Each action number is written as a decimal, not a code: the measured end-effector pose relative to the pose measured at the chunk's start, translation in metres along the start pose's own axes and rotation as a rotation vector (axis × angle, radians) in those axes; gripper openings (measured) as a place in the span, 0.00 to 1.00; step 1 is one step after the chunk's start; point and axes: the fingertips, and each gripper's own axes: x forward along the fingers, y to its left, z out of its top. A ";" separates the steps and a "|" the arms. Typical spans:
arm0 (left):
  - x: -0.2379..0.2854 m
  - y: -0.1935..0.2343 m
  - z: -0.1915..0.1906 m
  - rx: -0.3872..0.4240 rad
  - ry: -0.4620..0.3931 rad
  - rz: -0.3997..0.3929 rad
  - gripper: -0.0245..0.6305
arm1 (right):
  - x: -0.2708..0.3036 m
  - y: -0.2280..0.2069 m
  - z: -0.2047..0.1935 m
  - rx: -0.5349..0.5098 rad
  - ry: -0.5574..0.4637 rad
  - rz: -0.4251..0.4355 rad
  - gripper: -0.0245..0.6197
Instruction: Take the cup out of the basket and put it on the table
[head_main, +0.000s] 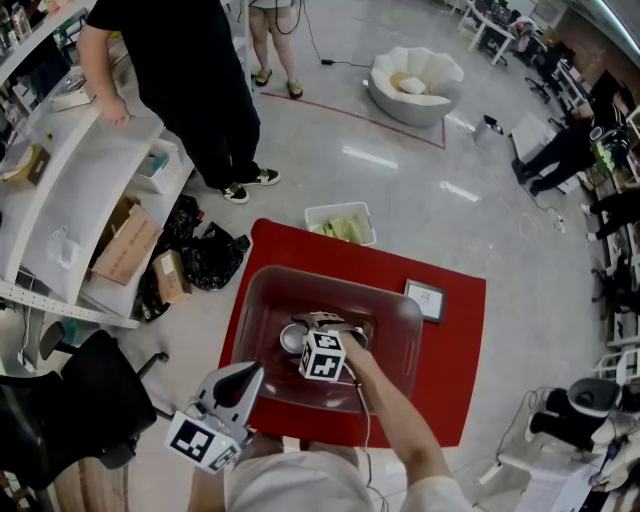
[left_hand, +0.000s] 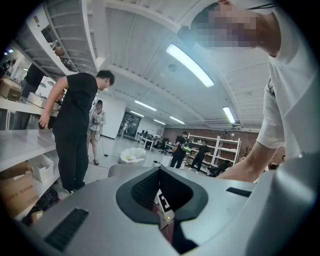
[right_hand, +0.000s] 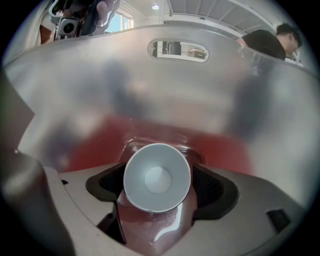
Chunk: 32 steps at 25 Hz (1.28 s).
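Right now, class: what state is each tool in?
Left tool: closed, holding nothing.
Right tool: closed on the cup.

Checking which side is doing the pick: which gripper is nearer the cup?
Right. The right gripper is inside the basket with the cup between its jaws; the left gripper is outside the basket's near-left corner, away from the cup.

Both tongs are pale grey moulded shells with dark ribbed pads lining the jaws. The left tongs and the right tongs each carry a white marker cube (black square patterns on every face in view). A thin cable runs along the right forearm. The person wears a white short-sleeved shirt.
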 end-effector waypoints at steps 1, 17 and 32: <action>0.000 0.001 0.000 0.000 0.000 0.000 0.05 | 0.001 0.000 -0.001 -0.007 0.010 -0.003 0.69; 0.003 0.005 0.000 -0.009 0.008 -0.002 0.04 | 0.000 -0.008 0.000 0.008 -0.005 -0.028 0.59; 0.004 0.006 0.003 -0.003 0.012 -0.012 0.05 | -0.022 -0.015 0.015 0.022 -0.047 -0.071 0.58</action>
